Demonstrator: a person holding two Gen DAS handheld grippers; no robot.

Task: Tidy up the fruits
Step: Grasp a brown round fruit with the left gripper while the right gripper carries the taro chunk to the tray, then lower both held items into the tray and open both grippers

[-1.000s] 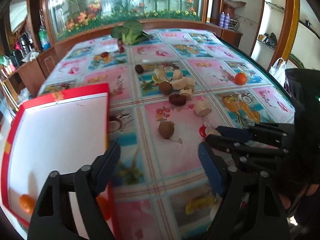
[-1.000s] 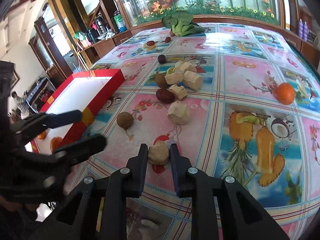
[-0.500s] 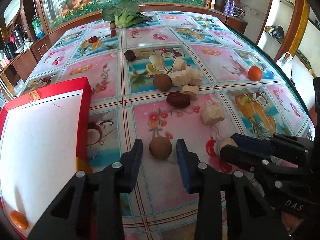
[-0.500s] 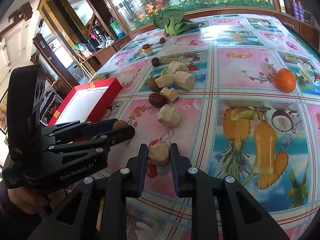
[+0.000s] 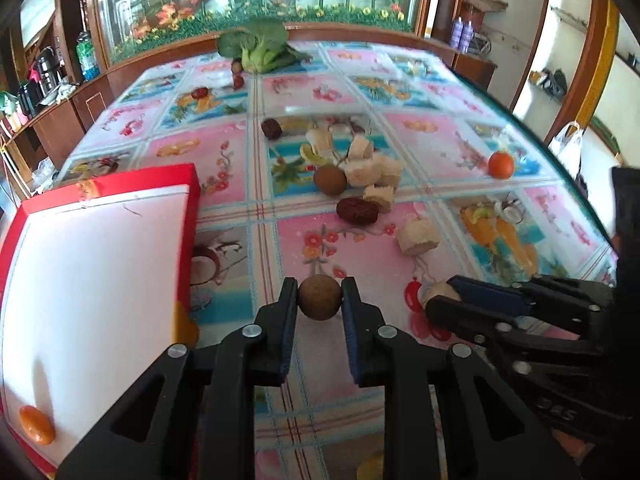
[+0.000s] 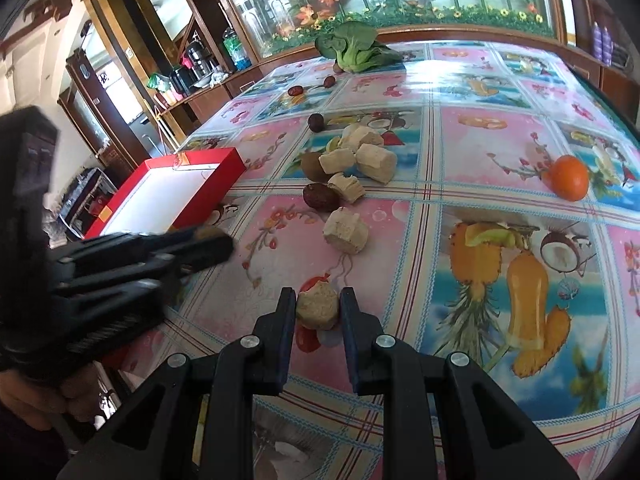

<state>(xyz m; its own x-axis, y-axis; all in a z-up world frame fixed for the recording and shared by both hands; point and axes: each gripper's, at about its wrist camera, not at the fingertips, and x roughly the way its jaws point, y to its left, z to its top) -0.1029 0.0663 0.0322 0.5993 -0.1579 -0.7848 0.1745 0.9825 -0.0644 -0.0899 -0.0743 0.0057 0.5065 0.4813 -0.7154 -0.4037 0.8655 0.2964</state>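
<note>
My left gripper [image 5: 320,300] is shut on a round brown fruit [image 5: 320,297] just above the patterned tablecloth, right of the red tray [image 5: 100,264]. A small orange fruit [image 5: 37,425] lies in that tray's near corner. My right gripper [image 6: 318,306] is shut on a pale beige chunk [image 6: 317,311]; it also shows at the right of the left wrist view as the right gripper [image 5: 440,300]. More beige chunks [image 6: 346,230], another brown fruit [image 5: 330,179], a dark red date [image 5: 357,211] and an orange fruit [image 6: 570,178] lie scattered mid-table.
A green leafy vegetable [image 5: 260,50] and small dark fruits [image 5: 200,93] sit at the far end of the table. The red tray [image 6: 176,196] has a white floor. A hand holds the left gripper [image 6: 120,276] at the left of the right wrist view.
My left gripper moved forward from beside the tray to the round brown fruit and closed on it. The right gripper stayed shut on its beige chunk.
</note>
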